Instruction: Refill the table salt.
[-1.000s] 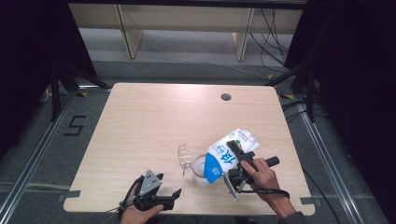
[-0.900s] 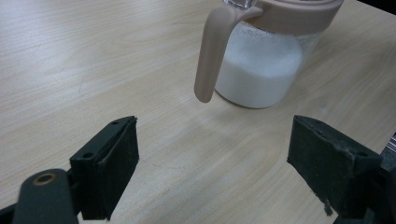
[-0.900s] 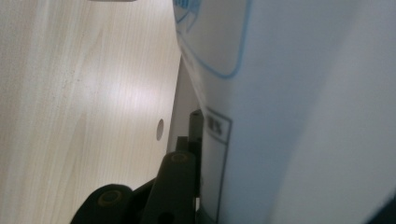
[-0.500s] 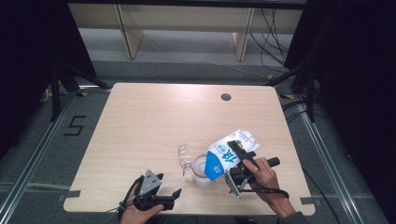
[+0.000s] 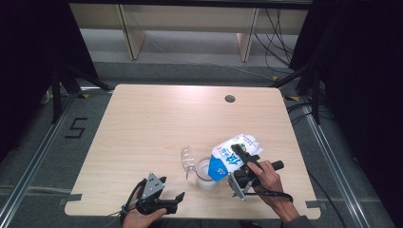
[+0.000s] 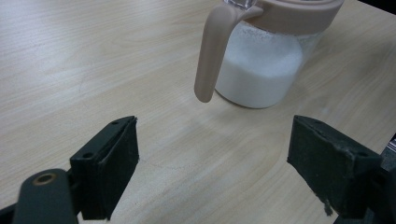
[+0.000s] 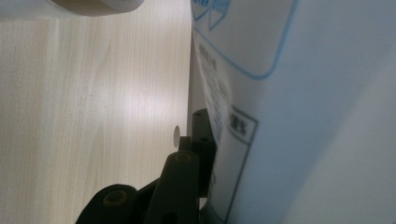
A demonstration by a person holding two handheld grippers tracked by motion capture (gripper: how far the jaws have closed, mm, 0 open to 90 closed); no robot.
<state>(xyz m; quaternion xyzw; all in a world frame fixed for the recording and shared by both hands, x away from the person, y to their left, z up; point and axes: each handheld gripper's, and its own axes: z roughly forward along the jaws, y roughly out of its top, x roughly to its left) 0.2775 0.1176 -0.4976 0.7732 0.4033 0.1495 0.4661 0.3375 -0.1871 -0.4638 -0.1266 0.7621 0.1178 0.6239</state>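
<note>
Soft white-and-blue refill pouch (image 5: 234, 154) clamped mid-body in right tool (image 5: 241, 164), tilted over clear, tan-rimmed plastic jug (image 6: 261, 56) on bench (image 5: 157, 123); deformable, slippery: grip firmly; left tool (image 5: 159, 199) apart, idle.

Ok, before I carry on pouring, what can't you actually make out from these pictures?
- The milk carton's spout: in the high view it tilts over the jug, too small to show any flow.
- Jug's rim and lid: cut off by the top edge of the left gripper view.
- Right tongs: in the right gripper view the carton hides the far jaw.
- Carton print: blurred, unreadable.
</note>
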